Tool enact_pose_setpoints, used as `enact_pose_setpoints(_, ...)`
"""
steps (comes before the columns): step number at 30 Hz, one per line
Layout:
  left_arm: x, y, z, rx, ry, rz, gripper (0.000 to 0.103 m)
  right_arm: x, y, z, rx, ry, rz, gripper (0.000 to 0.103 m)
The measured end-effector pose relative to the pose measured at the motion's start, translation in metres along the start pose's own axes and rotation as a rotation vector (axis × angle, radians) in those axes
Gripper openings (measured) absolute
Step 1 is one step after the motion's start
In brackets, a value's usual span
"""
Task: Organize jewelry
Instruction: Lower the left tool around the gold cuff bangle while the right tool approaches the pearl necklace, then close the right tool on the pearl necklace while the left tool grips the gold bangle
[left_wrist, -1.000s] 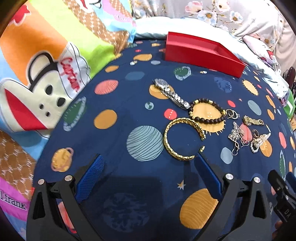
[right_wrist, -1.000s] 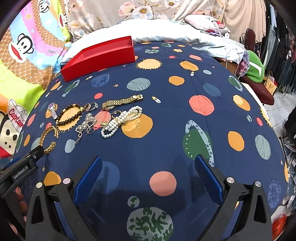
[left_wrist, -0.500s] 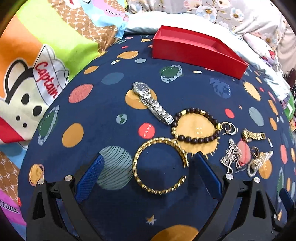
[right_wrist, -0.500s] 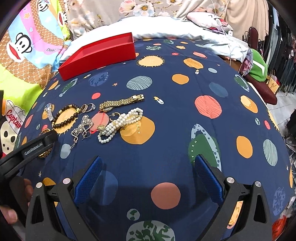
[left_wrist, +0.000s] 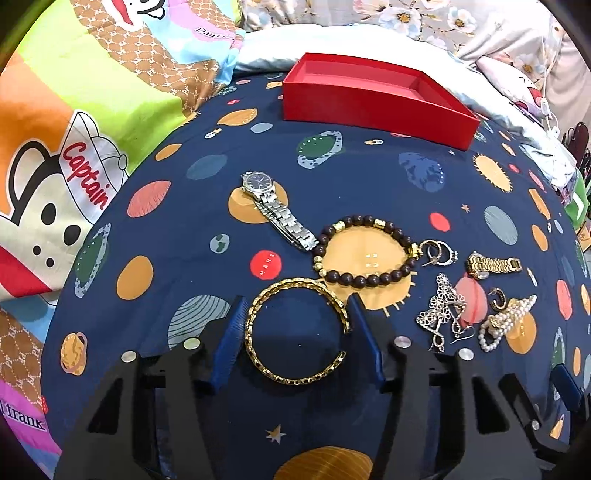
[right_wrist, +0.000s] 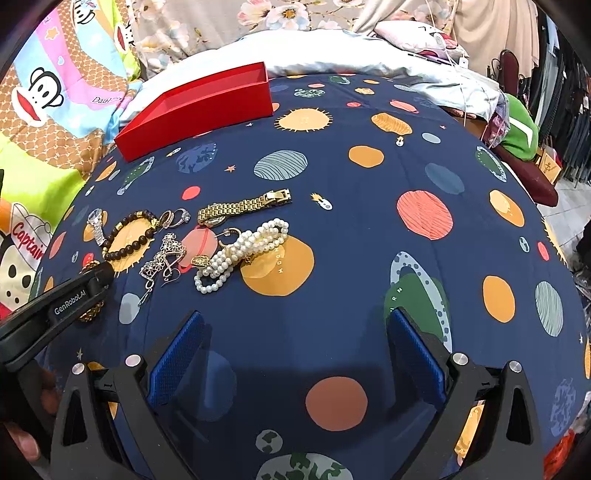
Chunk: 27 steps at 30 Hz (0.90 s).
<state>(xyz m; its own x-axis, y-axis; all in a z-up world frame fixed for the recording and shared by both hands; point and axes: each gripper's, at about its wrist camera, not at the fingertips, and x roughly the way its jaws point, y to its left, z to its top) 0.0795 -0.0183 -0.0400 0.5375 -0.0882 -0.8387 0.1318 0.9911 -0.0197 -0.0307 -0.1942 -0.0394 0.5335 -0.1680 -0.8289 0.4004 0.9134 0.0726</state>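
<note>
Left gripper closing around the gold bangle
Its fingers flank the bangle on the bedspread; right gripper hangs released.

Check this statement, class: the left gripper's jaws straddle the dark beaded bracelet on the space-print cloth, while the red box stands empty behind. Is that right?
Not quite. The left gripper has been closing its jaws around the gold bangle, not the beaded bracelet, which lies just beyond it. The left wrist view shows this. The red box does stand empty behind, on the space-print cloth.
</note>
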Motion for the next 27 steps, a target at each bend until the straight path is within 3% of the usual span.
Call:
enact_pose_setpoints(7, -0.009, 0.011, 0.001, -0.031, 0.008, -0.068, 0.053, -0.003, 0.000, 0.001, -0.004, -0.010, 0.002, 0.098)
enact_pose_setpoints(11, -0.019, 0.022, 0.003, -0.040, -0.017, -0.061, 0.053, -0.003, 0.000, 0.005, -0.010, -0.017, 0.018, 0.098)
enact_pose_setpoints(14, -0.025, 0.032, 0.004, -0.054, -0.031, -0.043, 0.053, 0.000, -0.001, 0.013, 0.006, -0.016, 0.057, 0.087)
enact_pose_setpoints(17, -0.027, 0.039, 0.004, -0.061, -0.034, -0.038, 0.053, 0.010, -0.006, 0.023, 0.063, 0.019, 0.114, 0.069)
enact_pose_setpoints(23, -0.027, 0.040, 0.005, -0.061, -0.033, -0.045, 0.053, 0.018, -0.003, 0.037, 0.111, 0.034, 0.172, 0.051)
enact_pose_setpoints(27, -0.025, 0.036, 0.005, -0.054, -0.030, -0.054, 0.053, 0.022, 0.006, 0.040, 0.099, 0.033, 0.162, 0.039)
